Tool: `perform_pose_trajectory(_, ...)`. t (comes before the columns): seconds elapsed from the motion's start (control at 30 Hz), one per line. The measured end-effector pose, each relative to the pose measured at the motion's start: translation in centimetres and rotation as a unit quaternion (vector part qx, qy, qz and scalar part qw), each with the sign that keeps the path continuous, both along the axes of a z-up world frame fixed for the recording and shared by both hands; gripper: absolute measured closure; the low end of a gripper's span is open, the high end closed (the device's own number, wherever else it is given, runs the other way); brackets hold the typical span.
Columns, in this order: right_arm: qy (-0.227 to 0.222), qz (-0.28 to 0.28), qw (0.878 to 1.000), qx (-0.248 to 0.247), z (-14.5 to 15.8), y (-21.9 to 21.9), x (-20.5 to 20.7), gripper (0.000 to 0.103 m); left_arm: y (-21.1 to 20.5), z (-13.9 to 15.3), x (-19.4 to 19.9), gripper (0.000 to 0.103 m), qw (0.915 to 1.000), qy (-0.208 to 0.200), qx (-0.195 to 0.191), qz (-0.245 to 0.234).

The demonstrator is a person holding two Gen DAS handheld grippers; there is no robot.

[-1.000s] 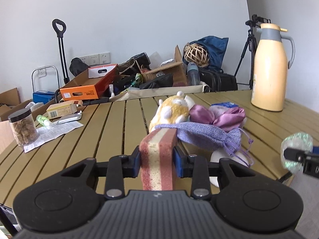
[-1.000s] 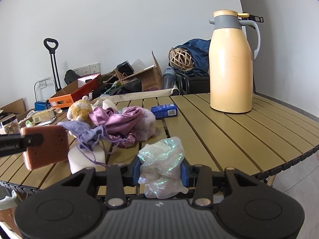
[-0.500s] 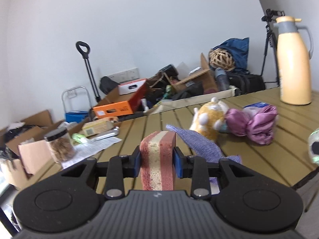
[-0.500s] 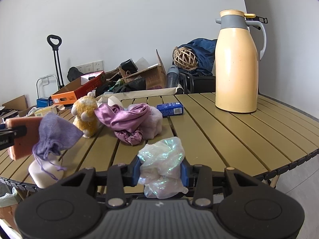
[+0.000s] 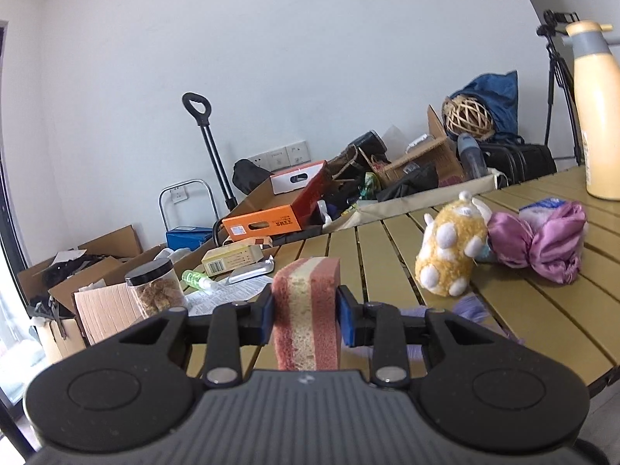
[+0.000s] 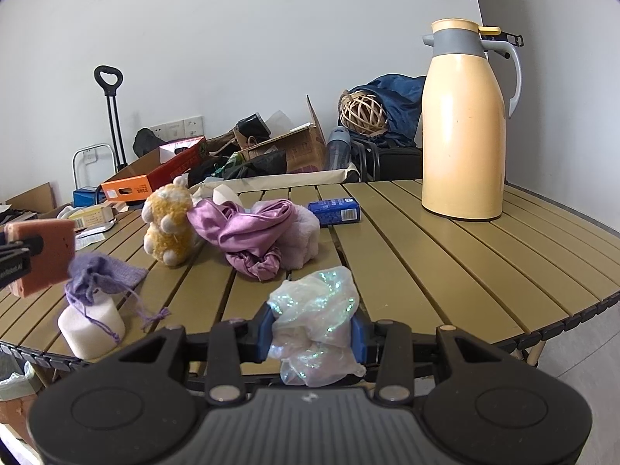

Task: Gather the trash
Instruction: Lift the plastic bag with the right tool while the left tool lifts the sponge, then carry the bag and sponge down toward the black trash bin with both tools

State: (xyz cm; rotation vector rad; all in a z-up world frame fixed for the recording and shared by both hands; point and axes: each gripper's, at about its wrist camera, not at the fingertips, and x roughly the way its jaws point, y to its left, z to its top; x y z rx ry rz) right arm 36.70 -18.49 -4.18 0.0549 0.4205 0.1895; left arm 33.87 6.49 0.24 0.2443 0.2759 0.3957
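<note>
My left gripper (image 5: 306, 319) is shut on a pink and cream sponge (image 5: 306, 310), held upright above the near edge of the slatted table (image 5: 542, 310). In the right wrist view that sponge (image 6: 46, 255) shows at the far left, beside a purple drawstring pouch (image 6: 100, 273) draped over a white cylinder (image 6: 93, 325). My right gripper (image 6: 314, 333) is shut on a crumpled iridescent plastic wrapper (image 6: 316, 325) over the table's front edge.
A yellow plush toy (image 6: 168, 224), a purple satin cloth (image 6: 252, 232) and a small blue box (image 6: 335, 211) lie mid-table. A tall cream thermos (image 6: 465, 124) stands at the right. A snack jar (image 5: 153, 286), papers and boxes crowd the left end (image 5: 232, 259).
The left wrist view has swung leftward and lifted: the plush and cloth slid to the right, the pouch dropped under the fingers. The right gripper kept still, wrapper held.
</note>
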Motion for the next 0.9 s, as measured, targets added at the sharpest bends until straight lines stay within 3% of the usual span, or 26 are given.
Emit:
perform_pose_trajectory(0.4,-0.004,0.009,1.000,0.005,0.3,-0.2,-0.5,0.065,0.9,2.9,-3.1,0.070,0.9967,-0.042,-0.066,-0.023)
perform_pose_trajectory(0.7,-0.026,0.034,0.999,0.000,1.7,-0.7,-3.5,0.065,-1.5,4.3,-7.3,0.070,0.9933,-0.071,-0.072,-0.056)
perform_pose_trajectory(0.9,-0.034,0.042,0.999,0.002,2.2,-1.3,-5.7,0.065,-4.6,2.9,-10.7,0.070,0.9932,-0.048,-0.069,-0.080)
